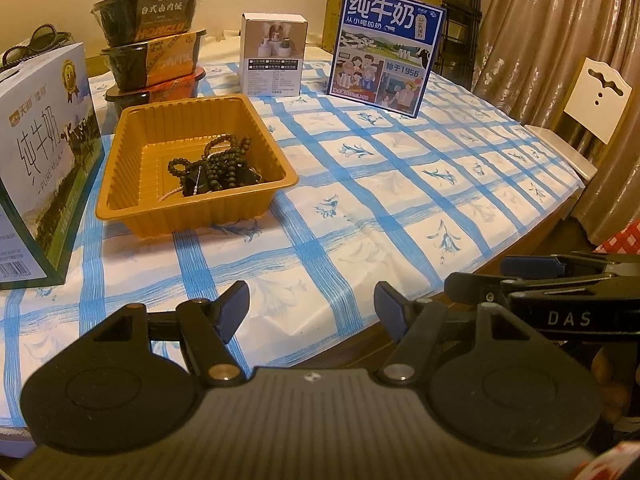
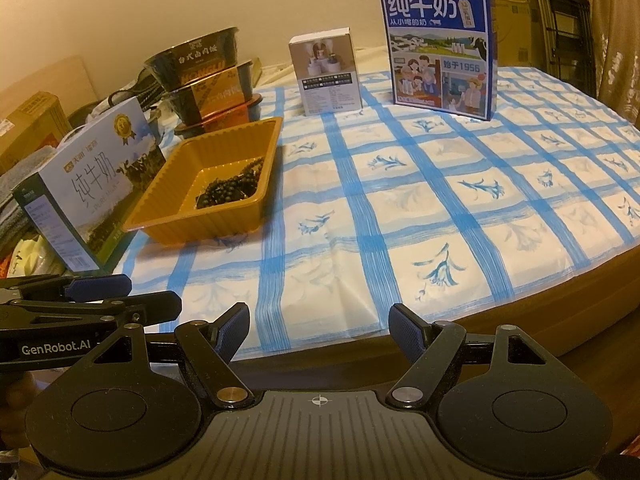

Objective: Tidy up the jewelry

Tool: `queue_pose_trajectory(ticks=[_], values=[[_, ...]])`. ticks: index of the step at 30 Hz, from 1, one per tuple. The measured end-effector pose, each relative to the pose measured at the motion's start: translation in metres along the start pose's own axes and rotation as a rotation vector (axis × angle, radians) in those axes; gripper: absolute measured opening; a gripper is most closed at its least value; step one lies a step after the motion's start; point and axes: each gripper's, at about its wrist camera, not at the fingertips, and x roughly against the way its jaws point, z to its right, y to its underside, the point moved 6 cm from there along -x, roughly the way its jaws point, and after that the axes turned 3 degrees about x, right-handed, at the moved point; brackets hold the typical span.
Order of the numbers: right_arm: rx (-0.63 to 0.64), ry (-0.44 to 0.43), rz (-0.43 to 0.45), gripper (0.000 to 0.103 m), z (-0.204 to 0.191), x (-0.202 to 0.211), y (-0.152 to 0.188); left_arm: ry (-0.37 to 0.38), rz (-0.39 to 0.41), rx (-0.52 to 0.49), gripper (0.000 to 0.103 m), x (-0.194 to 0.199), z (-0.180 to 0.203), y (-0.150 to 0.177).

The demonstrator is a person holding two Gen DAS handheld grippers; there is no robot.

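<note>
While both grippers hang back at the near edge of the table [image 1: 360,208], the jewelry [image 1: 216,168] lies heaped in the orange tray [image 1: 120,184], toward its right near corner: dark bead strands tangled together, with a thin pale strand trailing out at the left of the heap.

1. Left gripper [image 1: 312,312]: jaws stand wide, nothing between the blue pads.
2. Right gripper [image 2: 320,332]: jaws stand wide, likewise empty. Its body shows at the right margin of the left wrist view, just beside the left gripper.
3. No beads show on the checked tablecloth outside the tray, in either view.

Assessment: the heap already sits inside 1 container, which fits either a tidy-up that is complete or a pile waiting to be sorted out; the pictures do not settle which.

Handling judgement, should any strand be lifted: the strands look interlocked, so a pinch on 1 loop is likely to drag its neighbours. A grip on a free outer loop, with the tray steadied by the other gripper, seems sound. The tray looks thin and light and may slide. The pale strand appears fine and could slip from the pads.
</note>
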Motion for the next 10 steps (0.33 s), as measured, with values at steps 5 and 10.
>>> queue_pose_trajectory(ticks=[5, 10], values=[[0.001, -0.001, 0.001, 0.076, 0.0003, 0.0001, -0.0008, -0.001, 0.004, -0.001, 0.067, 0.0004, 0.0001, -0.0002], [0.003, 0.001, 0.001, 0.076, 0.0004, 0.0009, -0.0021, -0.010, 0.008, 0.003, 0.067, -0.0015, -0.0010, -0.0014]])
